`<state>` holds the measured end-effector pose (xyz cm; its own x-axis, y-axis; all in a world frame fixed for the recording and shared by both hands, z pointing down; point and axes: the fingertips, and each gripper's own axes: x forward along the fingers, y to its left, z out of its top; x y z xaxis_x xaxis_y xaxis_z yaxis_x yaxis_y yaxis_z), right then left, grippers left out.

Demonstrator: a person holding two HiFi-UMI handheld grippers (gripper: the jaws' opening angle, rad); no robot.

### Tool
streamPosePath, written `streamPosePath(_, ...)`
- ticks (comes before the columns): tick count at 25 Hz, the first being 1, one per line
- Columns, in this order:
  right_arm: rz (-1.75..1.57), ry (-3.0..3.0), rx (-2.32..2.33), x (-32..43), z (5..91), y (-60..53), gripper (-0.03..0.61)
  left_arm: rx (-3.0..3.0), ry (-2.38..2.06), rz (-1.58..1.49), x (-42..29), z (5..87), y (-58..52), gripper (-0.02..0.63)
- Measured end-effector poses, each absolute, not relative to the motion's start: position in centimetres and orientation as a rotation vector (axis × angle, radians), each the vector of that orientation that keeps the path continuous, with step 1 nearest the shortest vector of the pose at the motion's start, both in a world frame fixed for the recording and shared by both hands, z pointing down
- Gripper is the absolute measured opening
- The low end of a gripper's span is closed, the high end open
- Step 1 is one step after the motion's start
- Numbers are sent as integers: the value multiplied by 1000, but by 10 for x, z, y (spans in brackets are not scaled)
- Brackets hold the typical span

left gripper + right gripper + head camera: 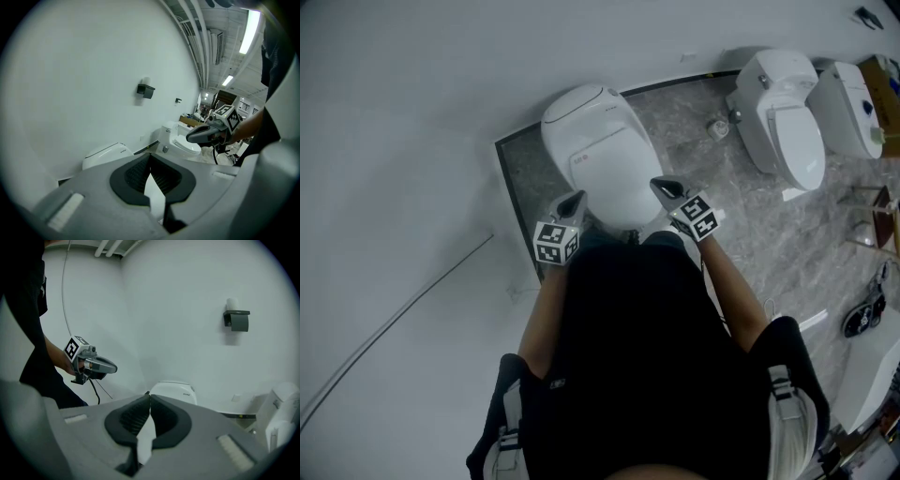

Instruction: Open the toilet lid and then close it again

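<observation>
While fingers (129,180) hover closed, toilet lid (602,164) lies just ahead

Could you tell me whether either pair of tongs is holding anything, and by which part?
Nothing is held: left tongs and right tongs are both shut and empty.

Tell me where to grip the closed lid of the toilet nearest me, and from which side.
Take the toilet lid at its front edge, coming from where you stand. It lies shut, smooth and domed, its back end by the wall, so likely only the front lip lifts.
</observation>
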<state>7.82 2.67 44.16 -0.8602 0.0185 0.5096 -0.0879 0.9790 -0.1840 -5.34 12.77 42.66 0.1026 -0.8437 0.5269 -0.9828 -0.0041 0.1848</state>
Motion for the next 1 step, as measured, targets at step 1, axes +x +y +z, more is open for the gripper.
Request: streamPosePath(1, 273, -2591, 51, 79, 442, 25, 3, 1883, -1777, 363, -54, 427, 127, 11)
